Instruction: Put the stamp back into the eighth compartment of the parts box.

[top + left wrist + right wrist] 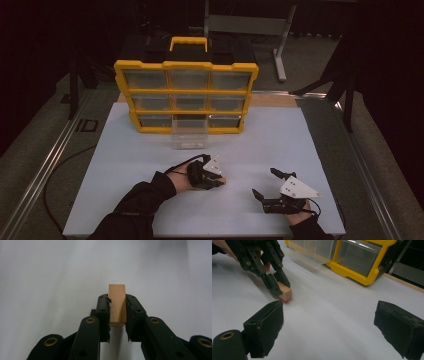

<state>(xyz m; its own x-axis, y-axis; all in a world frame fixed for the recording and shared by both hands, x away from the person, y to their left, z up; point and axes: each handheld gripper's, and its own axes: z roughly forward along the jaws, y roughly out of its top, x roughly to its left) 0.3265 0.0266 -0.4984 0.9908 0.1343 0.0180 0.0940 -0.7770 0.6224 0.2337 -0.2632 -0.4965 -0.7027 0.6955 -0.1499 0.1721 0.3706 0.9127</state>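
With your left claw (117, 315) clamped on the block (117, 305) on the worktop (260, 150) and your right claw (263, 184) apart, lift straight before heading for the pulled-out drawer (189, 134).

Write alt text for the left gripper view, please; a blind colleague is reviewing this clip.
Two black fingers of the left gripper are clamped on either side of a small wooden block, which rests on a plain white table. The block stands between the pads, its pale top face showing above them.
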